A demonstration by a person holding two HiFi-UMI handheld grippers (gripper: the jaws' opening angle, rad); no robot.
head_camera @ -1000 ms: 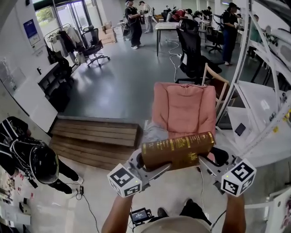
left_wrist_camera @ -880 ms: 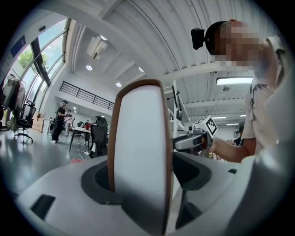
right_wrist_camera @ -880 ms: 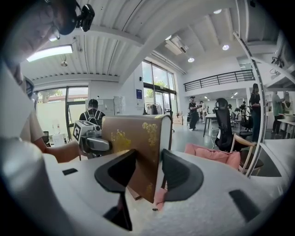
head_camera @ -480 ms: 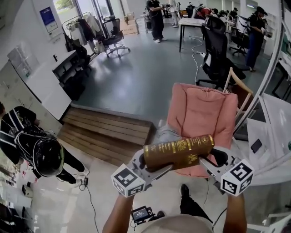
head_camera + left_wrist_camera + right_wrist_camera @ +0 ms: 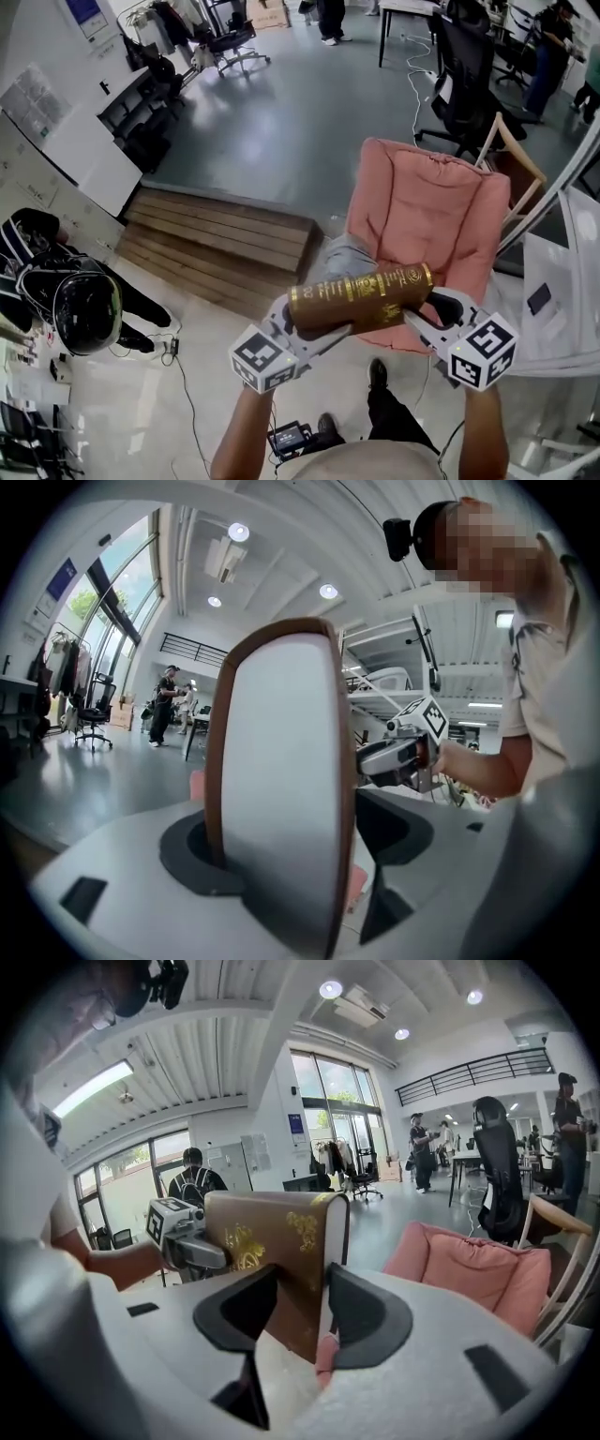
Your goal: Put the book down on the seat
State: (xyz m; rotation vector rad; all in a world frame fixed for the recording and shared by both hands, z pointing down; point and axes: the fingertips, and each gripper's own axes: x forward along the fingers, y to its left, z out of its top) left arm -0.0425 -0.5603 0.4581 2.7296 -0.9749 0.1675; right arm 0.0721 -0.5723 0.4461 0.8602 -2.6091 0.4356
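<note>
The left hand-held gripper and right hand-held gripper each clamp an end of the brown book above the pink seat. The left jaws have just been opening, with the book between them.

Pale grey left gripper and right gripper, black-padded, each bear white cubes with black square markers; beige short-sleeved shirt.

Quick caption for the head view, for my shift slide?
Brown gold-lettered book held in the air at the front of the pink cushioned chair, not yet set down.
</note>
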